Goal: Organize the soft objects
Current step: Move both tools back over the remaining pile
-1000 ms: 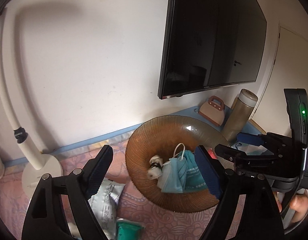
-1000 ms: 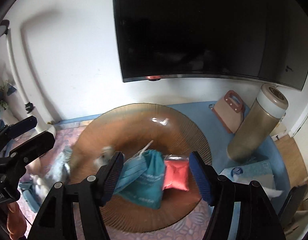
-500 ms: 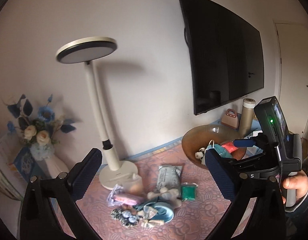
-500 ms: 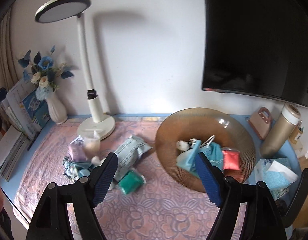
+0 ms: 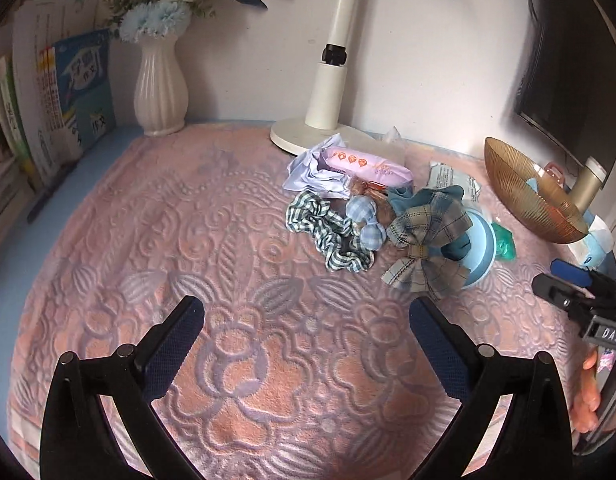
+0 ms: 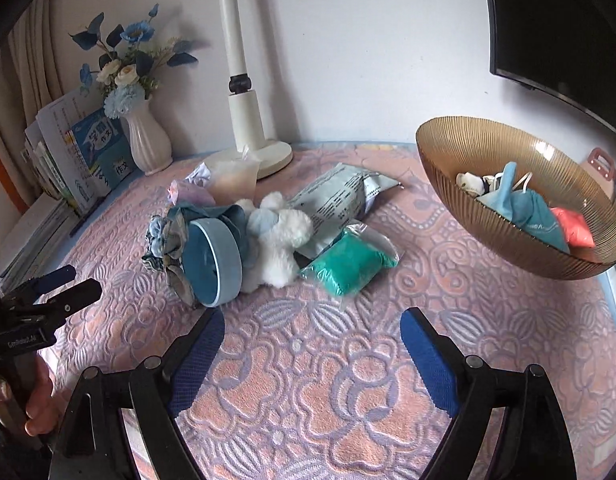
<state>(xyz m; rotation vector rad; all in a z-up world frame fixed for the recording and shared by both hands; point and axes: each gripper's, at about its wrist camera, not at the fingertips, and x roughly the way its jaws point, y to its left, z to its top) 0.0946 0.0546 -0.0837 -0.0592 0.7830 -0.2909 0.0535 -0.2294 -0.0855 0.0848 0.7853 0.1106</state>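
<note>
Pink table cloth lies bare near both empty claws: left claw wide, right claw opening; far right, amber bowl holds what look like masks.

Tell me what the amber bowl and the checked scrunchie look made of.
Amber bowl: likely glass or clear plastic; translucent, glossy highlight, fine ribs. Checked scrunchie: woven gingham fabric, matte, gathered into soft ruffles.

soft daylight, sharp, fisheye-warped edges

Soft items lie between the lamp and the bowl.
</note>
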